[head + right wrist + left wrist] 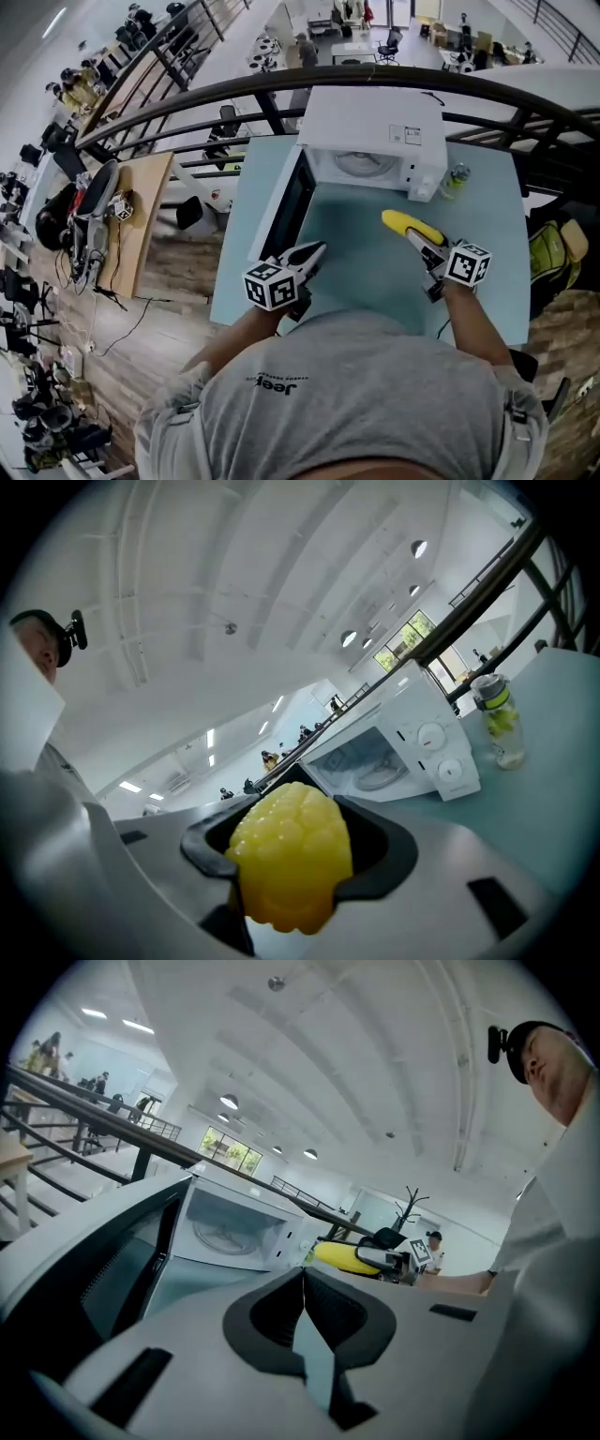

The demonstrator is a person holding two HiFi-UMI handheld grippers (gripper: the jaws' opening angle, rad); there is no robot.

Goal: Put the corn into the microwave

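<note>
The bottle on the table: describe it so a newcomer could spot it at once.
Find the white microwave with its door open at the far end of the table. Beside its knob side stands a small clear bottle, the only see-through thing there, with yellow-green contents.

Bright, even light from ceiling lamps [230,1102]; soft shadows. Gripper views show fisheye bending and dark corners.
</note>
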